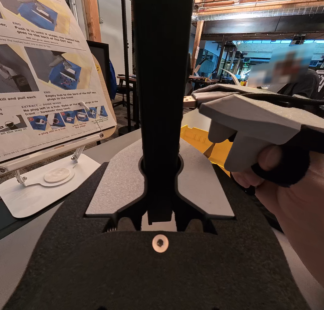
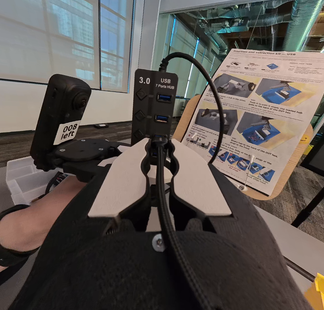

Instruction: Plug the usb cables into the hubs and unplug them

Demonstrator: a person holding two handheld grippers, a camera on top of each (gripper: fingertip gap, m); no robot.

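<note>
Left hand-held gripper (image 1: 160, 161) clamps upright hub (image 2: 154, 105); right hand-held gripper (image 2: 159, 150) clamps plug (image 2: 158, 141).

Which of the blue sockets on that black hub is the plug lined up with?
The third socket down: the plug sits right at it, while the top two stand clear above.

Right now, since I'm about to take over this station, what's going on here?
A person works two handheld grippers. The left gripper clamps a black USB hub upright. The right gripper is shut on a USB plug, its black cable trailing back between the fingers. The plug's metal tip is bare, close to the hub's third port from the top, so it is not seated. The two ports above are empty.
</note>
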